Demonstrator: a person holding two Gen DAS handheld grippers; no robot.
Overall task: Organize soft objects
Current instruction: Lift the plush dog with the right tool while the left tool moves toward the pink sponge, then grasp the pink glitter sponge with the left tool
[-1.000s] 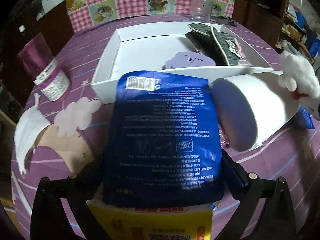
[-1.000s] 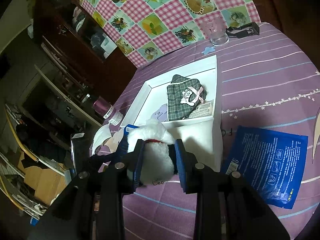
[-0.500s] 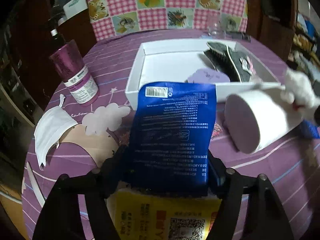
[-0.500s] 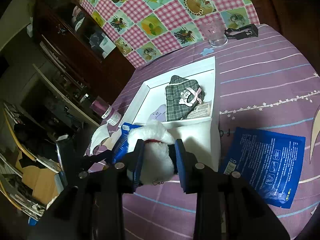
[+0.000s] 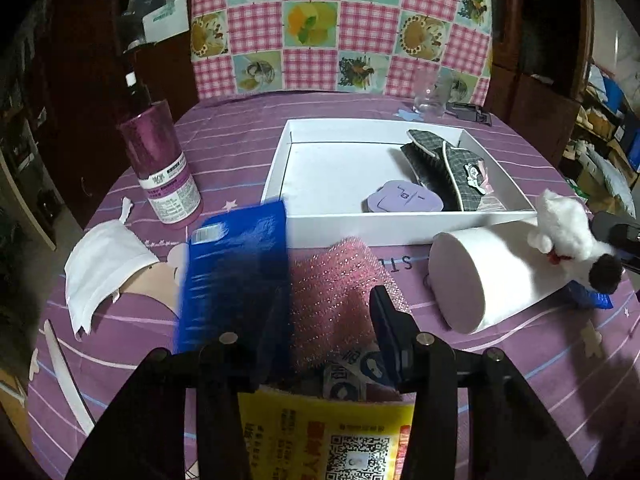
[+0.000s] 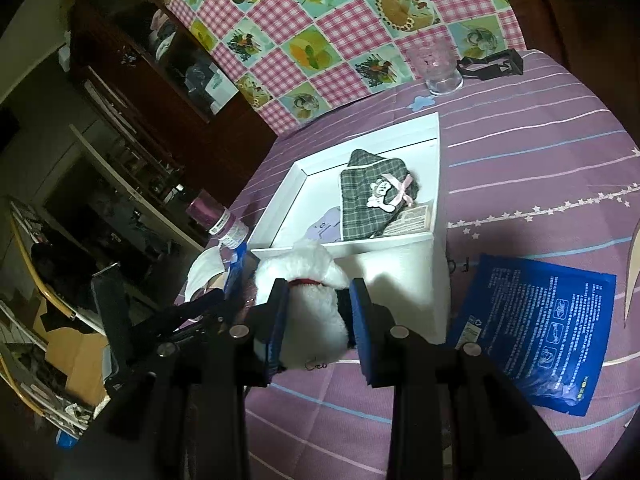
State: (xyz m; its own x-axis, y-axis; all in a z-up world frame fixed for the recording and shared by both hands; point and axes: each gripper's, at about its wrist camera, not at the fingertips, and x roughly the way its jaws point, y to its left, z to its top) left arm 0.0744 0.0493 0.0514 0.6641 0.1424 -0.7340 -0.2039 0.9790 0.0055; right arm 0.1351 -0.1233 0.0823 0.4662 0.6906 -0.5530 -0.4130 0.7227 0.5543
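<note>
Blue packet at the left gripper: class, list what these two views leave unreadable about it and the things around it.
- Blue packet: motion-blurred in the left wrist view, so its print and the grip on it are unclear.
- Pink sponge: near end hidden behind the left gripper.
- Yellow package: cut off by the bottom edge.
- White plush toy: its face is turned away in the right wrist view.

White plush toy (image 6: 308, 300) between hand-held gripper (image 6: 320, 320) fingers

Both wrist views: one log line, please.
left gripper: blue pouch blurred at jaws, grip unclear | right gripper: shut on white plush toy | white tray: toy outside
</note>
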